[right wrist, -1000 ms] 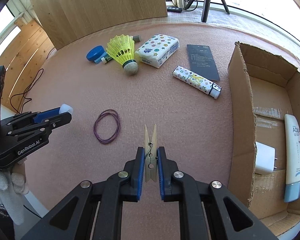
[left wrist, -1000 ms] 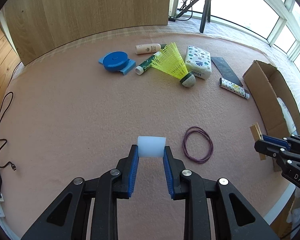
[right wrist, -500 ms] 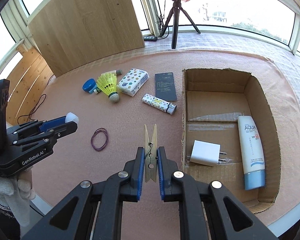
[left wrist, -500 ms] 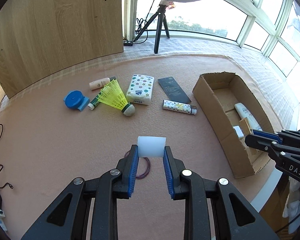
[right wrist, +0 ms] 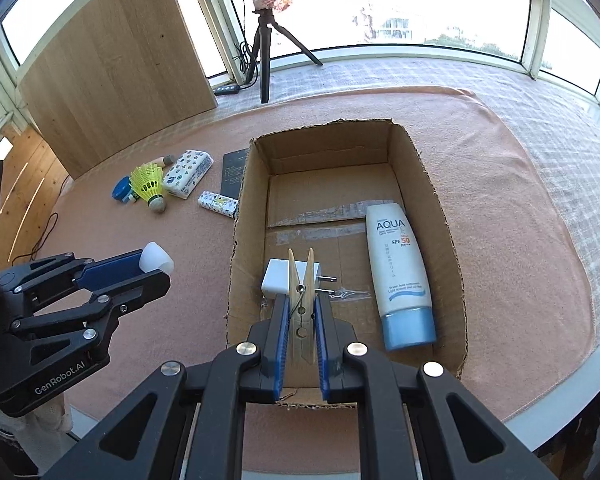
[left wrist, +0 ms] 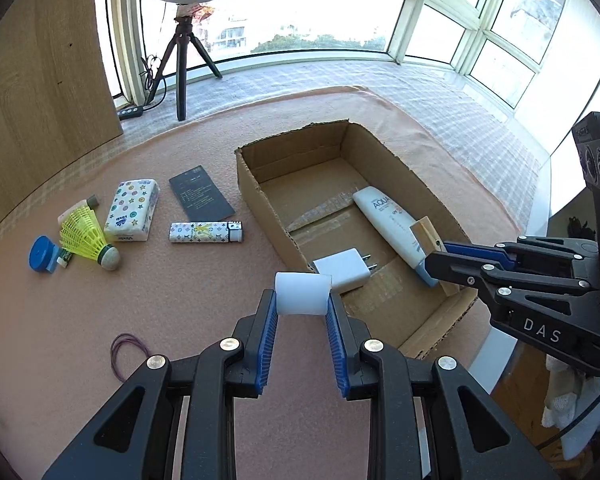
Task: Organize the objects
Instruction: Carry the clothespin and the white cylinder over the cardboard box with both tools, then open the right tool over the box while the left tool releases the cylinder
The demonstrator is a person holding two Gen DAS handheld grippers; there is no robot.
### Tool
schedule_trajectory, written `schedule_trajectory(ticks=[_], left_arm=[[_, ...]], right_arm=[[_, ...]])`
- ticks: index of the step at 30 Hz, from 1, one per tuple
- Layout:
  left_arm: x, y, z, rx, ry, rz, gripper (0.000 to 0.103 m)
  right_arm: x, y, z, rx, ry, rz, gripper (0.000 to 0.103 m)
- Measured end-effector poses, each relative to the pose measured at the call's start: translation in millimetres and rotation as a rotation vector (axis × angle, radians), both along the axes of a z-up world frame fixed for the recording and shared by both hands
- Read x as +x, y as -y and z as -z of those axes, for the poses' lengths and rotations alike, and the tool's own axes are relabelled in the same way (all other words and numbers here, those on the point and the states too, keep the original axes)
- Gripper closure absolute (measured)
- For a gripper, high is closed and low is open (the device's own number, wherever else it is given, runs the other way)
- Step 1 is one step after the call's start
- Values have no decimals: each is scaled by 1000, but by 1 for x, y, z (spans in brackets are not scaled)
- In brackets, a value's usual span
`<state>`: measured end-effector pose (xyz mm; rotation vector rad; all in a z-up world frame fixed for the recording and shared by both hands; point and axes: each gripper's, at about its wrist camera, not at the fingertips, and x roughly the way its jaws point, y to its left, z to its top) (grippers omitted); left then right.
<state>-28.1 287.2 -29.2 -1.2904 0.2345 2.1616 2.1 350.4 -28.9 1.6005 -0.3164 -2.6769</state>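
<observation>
Left tool (left wrist: pixel 302 312) gripping white cylinder (left wrist: pixel 302 294), right tool (right wrist: pixel 301 322) clamping wooden clothespin (right wrist: pixel 301 300) above cardboard box (right wrist: pixel 446 216)

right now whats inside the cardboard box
Inside the cardboard box lie a sunscreen tube and a white charger plug. The clothespin partly covers the plug and the floor behind it.

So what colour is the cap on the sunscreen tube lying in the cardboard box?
Light blue cap on the white sunscreen tube; clearest in the right wrist view.
</observation>
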Motion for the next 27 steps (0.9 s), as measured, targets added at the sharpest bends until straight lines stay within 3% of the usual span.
schedule_trajectory(ticks=[10, 14, 15, 17, 18, 27], left_arm=[[15, -47, 11, -8, 23, 78, 76], [17, -52, 11, -5, 30, 102, 69], [18, -52, 10, -11, 23, 99, 59], [18, -50, 9, -11, 15, 89, 44], [18, -49, 8, -7, 16, 86, 42], [16, -38, 8, -8, 18, 56, 42]], right_arm=[[7, -27, 10, -9, 21, 35, 91], [7, -33, 10, -6, 22, 40, 90], [6, -34, 11, -3, 27, 36, 87], [7, -36, 10, 11, 25, 54, 58], [8, -37, 9, 14, 13, 63, 51], [5, -37, 7, 26, 2, 64, 48]])
